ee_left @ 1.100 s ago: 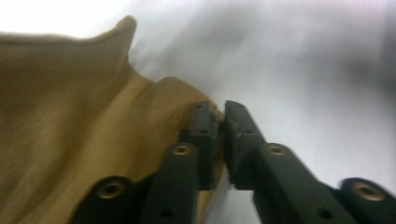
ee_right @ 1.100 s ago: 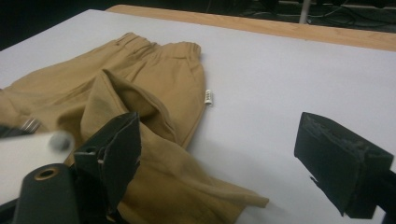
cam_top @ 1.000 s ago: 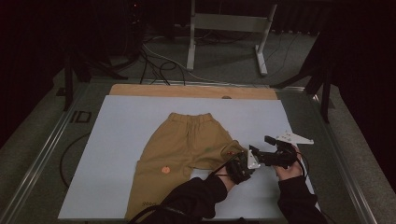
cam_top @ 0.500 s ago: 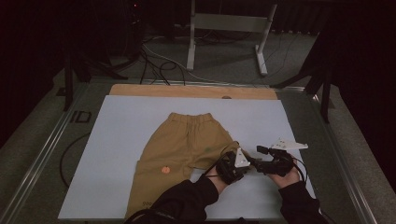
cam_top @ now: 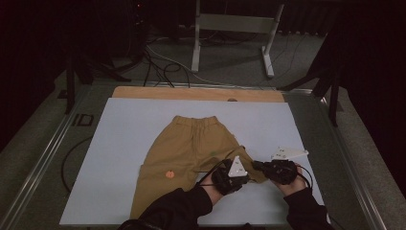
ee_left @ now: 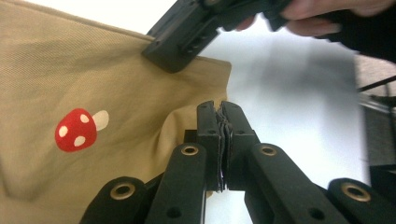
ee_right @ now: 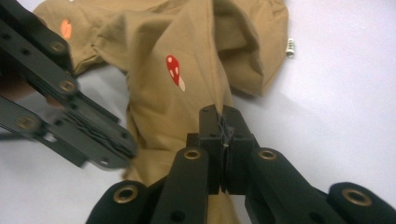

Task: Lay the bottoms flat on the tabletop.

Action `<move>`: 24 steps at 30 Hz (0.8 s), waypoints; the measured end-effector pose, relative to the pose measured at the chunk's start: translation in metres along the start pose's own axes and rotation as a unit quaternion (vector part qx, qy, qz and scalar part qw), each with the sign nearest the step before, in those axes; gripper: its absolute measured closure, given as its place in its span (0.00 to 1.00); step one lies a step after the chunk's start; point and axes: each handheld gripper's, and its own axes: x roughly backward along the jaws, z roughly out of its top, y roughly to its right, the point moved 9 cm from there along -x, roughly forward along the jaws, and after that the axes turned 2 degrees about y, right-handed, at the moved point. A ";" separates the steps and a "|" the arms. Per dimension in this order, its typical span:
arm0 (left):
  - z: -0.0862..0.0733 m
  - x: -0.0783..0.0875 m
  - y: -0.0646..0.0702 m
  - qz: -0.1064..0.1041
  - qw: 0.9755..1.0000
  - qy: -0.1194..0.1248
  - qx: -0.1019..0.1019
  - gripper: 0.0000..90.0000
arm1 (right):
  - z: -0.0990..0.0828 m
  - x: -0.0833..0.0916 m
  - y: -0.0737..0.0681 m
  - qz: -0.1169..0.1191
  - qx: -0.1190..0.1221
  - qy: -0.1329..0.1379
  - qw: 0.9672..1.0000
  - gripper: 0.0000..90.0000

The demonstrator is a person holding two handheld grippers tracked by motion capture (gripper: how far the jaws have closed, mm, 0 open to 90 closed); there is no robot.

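Since the left gripper (cam_top: 250, 178) and right gripper (cam_top: 257, 166) each pinch the tan cotton trousers (cam_top: 184, 148) thinly, a pull might free the hem.

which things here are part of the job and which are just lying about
In the job:
- trousers
- left gripper, shut on the trouser leg
- right gripper, jaws just closed on the same leg

Lying about:
- small screw on the sheet
- cables
- metal stand

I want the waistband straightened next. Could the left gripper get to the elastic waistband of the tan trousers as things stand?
Probably not yet. The left gripper is shut on the hem of the tan cotton trousers, near the right gripper. The elastic waistband lies unobstructed at the far end, so it would have to let go first.
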 end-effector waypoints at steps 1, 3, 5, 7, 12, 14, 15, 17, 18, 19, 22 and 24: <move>0.000 0.000 0.000 0.000 1.000 0.000 0.000 0.98 | 0.001 0.001 -0.001 -0.001 0.000 -0.002 1.000 0.98; 0.000 0.014 0.008 -0.014 1.000 0.006 -0.009 0.98 | 0.003 0.005 -0.004 0.001 -0.004 0.002 1.000 0.98; 0.000 0.019 0.010 -0.015 1.000 0.009 -0.011 0.98 | 0.005 0.008 -0.009 0.003 -0.007 0.004 1.000 0.98; -0.003 0.035 0.016 -0.019 0.999 0.011 -0.023 0.98 | 0.004 0.012 -0.014 0.003 -0.013 0.002 1.000 0.99; -0.009 0.055 0.022 -0.025 0.999 0.013 -0.038 0.98 | 0.002 0.020 -0.022 0.001 -0.027 0.003 1.000 0.99; -0.013 0.064 0.024 -0.026 0.999 0.013 -0.046 0.98 | -0.002 0.026 -0.029 0.001 -0.038 0.001 0.999 0.99; -0.018 0.072 0.025 -0.029 0.998 0.011 -0.049 0.98 | -0.003 0.028 -0.031 0.001 -0.038 -0.001 0.999 0.99; -0.022 0.080 0.026 -0.030 0.998 0.013 -0.046 0.98 | -0.005 0.029 -0.036 0.003 -0.039 -0.002 0.999 0.99; -0.025 0.083 0.027 -0.030 0.998 0.012 -0.047 0.98 | -0.006 0.030 -0.038 0.003 -0.038 -0.005 0.999 0.99; -0.027 0.085 0.028 -0.033 0.998 0.011 -0.044 0.98 | -0.007 0.030 -0.040 0.004 -0.038 -0.006 0.999 0.99; -0.030 0.089 0.034 -0.041 0.998 0.014 -0.042 0.98 | -0.009 0.031 -0.042 0.004 -0.041 -0.011 0.999 0.99; -0.036 0.094 0.045 -0.056 0.997 0.012 -0.046 0.98 | -0.013 0.032 -0.046 0.010 -0.042 -0.014 0.999 0.99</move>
